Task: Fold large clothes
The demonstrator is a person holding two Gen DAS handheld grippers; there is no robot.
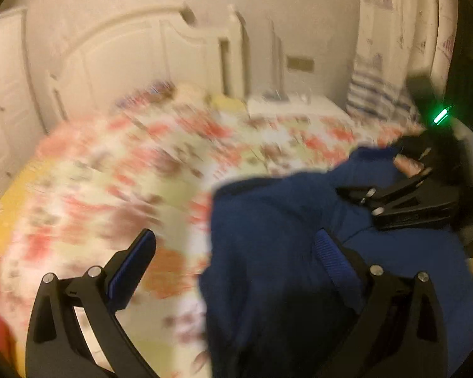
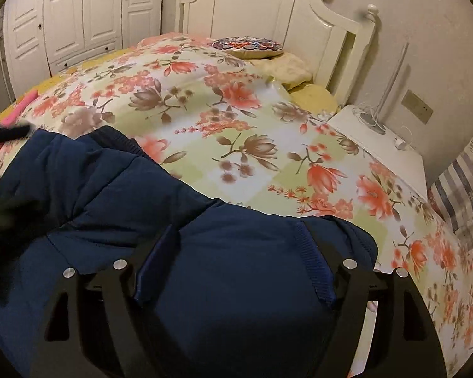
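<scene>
A dark blue padded jacket (image 2: 116,189) lies bunched on the floral bedspread (image 2: 236,126). In the right wrist view a thick fold of it fills the gap of my right gripper (image 2: 236,230), and both pads press on the fabric. The left wrist view is blurred. In it my left gripper (image 1: 236,239) stands wide open over the left edge of the jacket (image 1: 268,267), its right finger (image 1: 334,258) lying on the cloth and gripping nothing. Further right in that view, my right gripper (image 1: 359,200) rests on the jacket, held by a gloved hand (image 1: 410,163).
The bed has a white headboard (image 2: 268,9) with a round cushion (image 2: 247,45) below it. A white nightstand (image 2: 378,145) stands to the bed's right, a white wardrobe (image 2: 78,9) at the back left. Pink cloth (image 2: 19,107) lies at the bed's left edge and striped fabric (image 2: 463,189) at the right.
</scene>
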